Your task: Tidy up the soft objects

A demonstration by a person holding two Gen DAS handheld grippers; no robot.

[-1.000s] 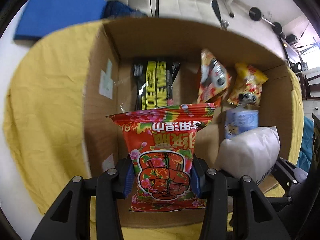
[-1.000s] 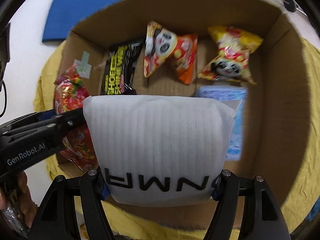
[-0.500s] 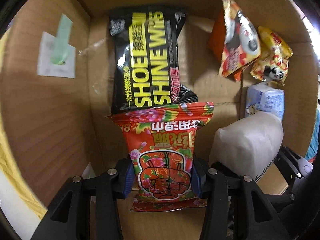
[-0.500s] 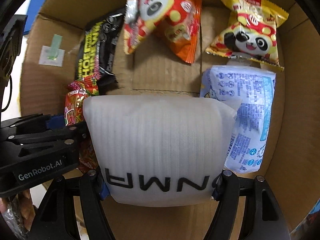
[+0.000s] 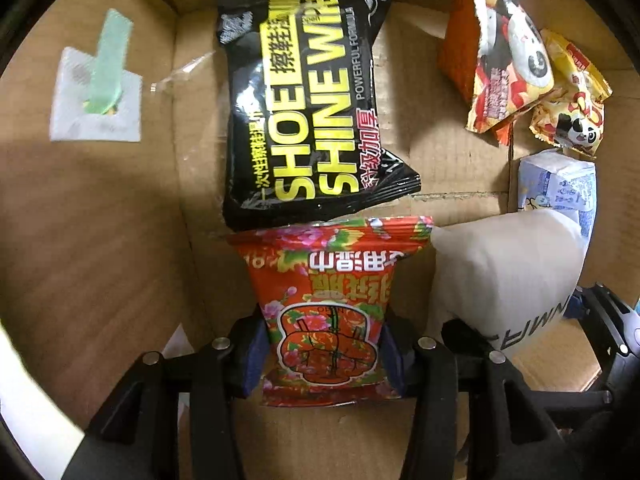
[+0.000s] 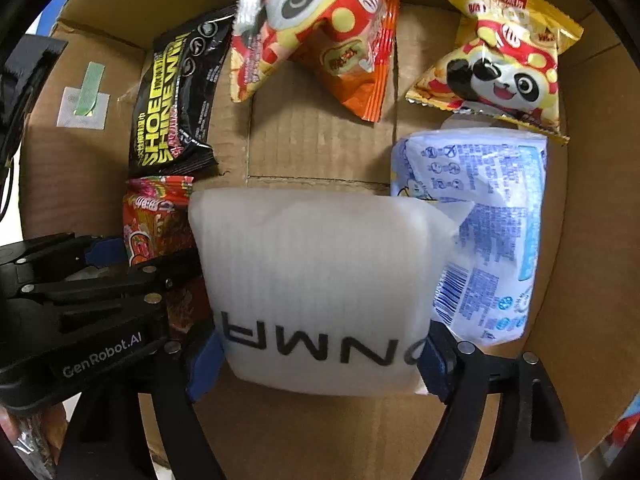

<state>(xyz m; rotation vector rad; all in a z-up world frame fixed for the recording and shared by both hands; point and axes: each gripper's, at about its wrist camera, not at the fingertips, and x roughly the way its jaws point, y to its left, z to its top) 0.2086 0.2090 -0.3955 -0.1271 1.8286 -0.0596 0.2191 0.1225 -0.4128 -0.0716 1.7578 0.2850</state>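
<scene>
My left gripper [image 5: 322, 354] is shut on a red flowered wipes packet [image 5: 328, 300] and holds it low inside the cardboard box [image 5: 100, 220], just in front of the black shoe shine wipes pack [image 5: 308, 108]. My right gripper [image 6: 320, 360] is shut on a white foam pouch [image 6: 316, 280] and holds it inside the same box, to the right of the red packet [image 6: 154, 220]. The pouch also shows in the left wrist view [image 5: 504, 276]. The left gripper shows at the left of the right wrist view [image 6: 100, 280].
The box floor holds the black pack [image 6: 172, 108] at the left, an orange panda snack bag [image 6: 312, 32], a yellow panda snack bag [image 6: 500, 56] and a blue-white tissue pack [image 6: 488, 220]. Box walls [image 6: 592, 200] close in all round. A white label [image 5: 96, 92] sits on the left wall.
Both grippers have gone down from above the box rim deep into the box with their loads. The yellow cloth and the room have dropped out of view.
</scene>
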